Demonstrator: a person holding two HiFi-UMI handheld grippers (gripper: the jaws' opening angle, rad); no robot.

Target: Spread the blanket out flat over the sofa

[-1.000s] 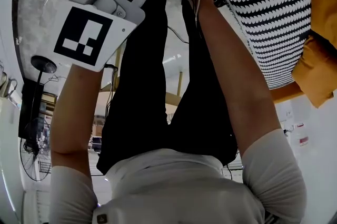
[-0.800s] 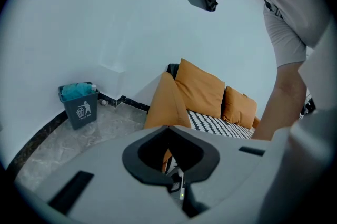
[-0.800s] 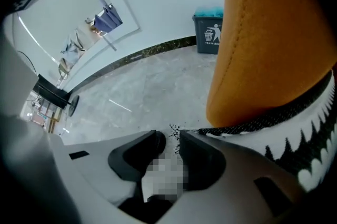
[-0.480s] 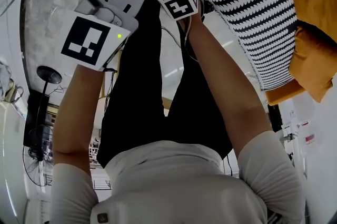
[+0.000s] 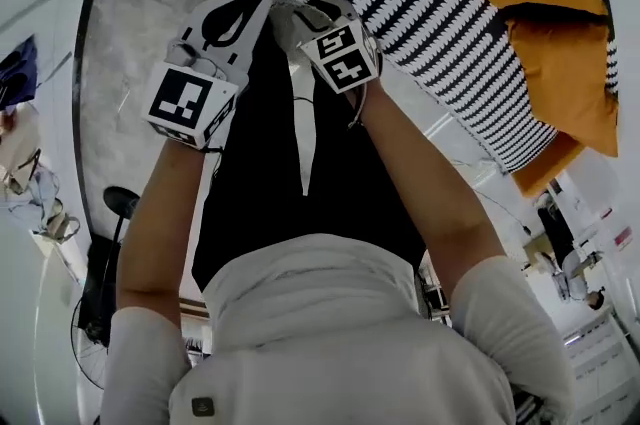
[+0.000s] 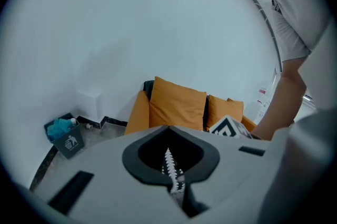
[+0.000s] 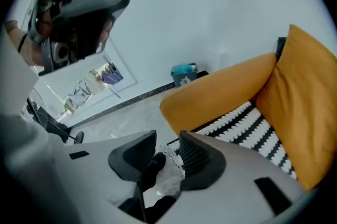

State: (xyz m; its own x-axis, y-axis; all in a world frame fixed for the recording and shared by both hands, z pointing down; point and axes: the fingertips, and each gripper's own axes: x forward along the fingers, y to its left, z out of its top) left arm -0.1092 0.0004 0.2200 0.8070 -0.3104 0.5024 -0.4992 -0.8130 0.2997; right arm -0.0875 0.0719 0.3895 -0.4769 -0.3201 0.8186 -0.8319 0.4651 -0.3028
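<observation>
The left claw was clamped narrow on a thin fold of the black-and-white zigzag-striped woven blanket. The right claw, raised just beside it, had just been widening its jaws, yet a thick bunch of the blanket's white fringed edge and dark underside filled the gap against both ribbed pads, so it gripped the cloth. Beyond the right claw the rest of the blanket lay along the seat of the orange upholstered sofa, up against an orange back cushion. Ahead of the left claw stood the sofa's back cushions. Left of that claw, by the white wall, were a dark grey plastic waste bin with something blue-green in it and a white box, on grey speckled stone floor. The right claw's black-and-white marker cube and the person's bare forearm stood between the left claw and the sofa's right end. The bin bore a white litter pictogram. Small red-and-white wall notices past the forearm were too small to read.
</observation>
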